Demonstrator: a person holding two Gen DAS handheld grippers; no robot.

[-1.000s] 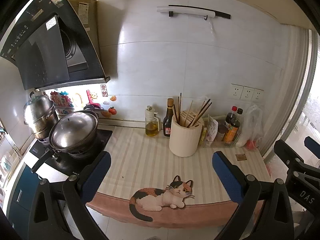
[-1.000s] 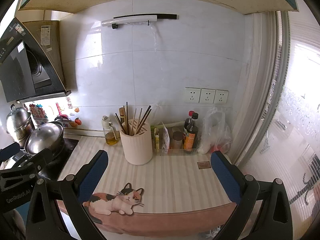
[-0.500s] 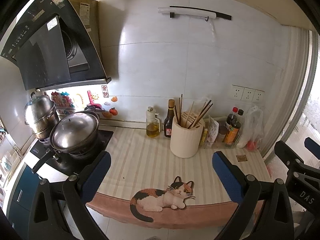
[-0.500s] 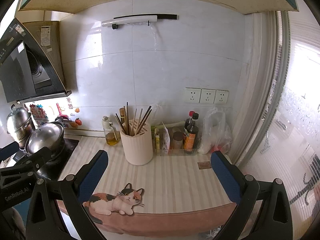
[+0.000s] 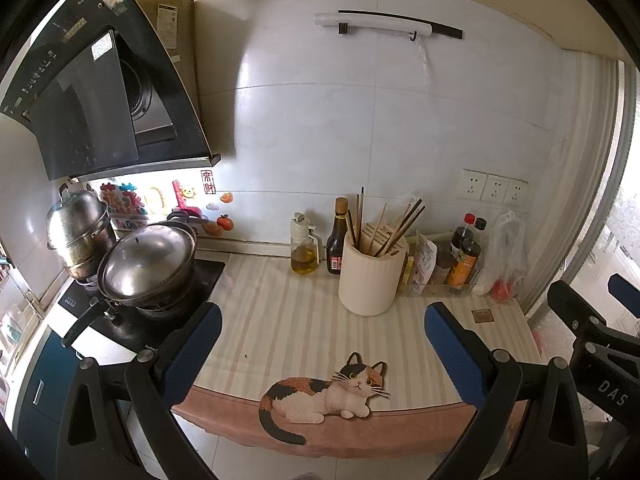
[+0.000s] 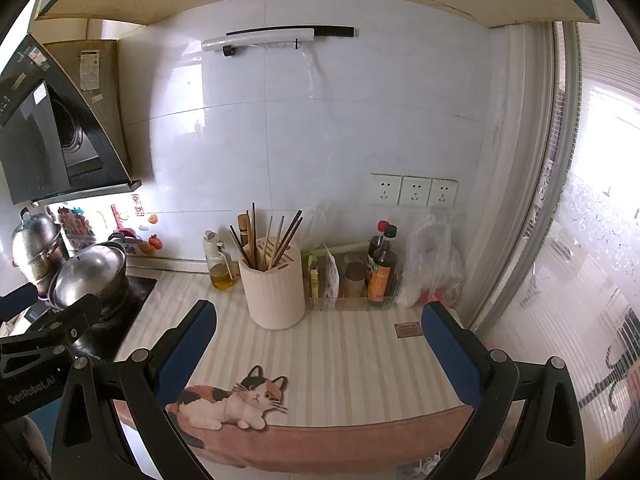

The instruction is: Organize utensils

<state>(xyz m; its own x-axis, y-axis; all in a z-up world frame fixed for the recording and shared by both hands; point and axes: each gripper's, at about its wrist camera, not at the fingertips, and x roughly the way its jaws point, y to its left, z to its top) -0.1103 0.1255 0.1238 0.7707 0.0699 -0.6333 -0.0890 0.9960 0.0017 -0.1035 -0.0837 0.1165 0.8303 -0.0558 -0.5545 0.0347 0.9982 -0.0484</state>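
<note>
A cream ribbed utensil holder (image 5: 371, 276) (image 6: 275, 286) stands toward the back of the striped counter. Several chopsticks (image 5: 394, 225) (image 6: 267, 240) stick up out of it at mixed angles. My left gripper (image 5: 322, 340) hangs open in front of the counter's near edge with nothing between its blue pads. The right gripper (image 6: 318, 340) is open too, empty, at about the same distance from the holder. Its black frame (image 5: 592, 340) shows at the right edge of the left wrist view.
A striped mat with a cat picture (image 5: 328, 394) (image 6: 232, 398) covers the counter. Oil and sauce bottles (image 5: 306, 246) (image 5: 336, 240) stand left of the holder, a clear tray of condiments (image 6: 356, 280) and a plastic bag (image 6: 430, 264) right of it. Lidded pots (image 5: 148, 258) sit on the stove.
Both views have shifted only slightly; the grippers stay open and nothing on the counter has moved.
</note>
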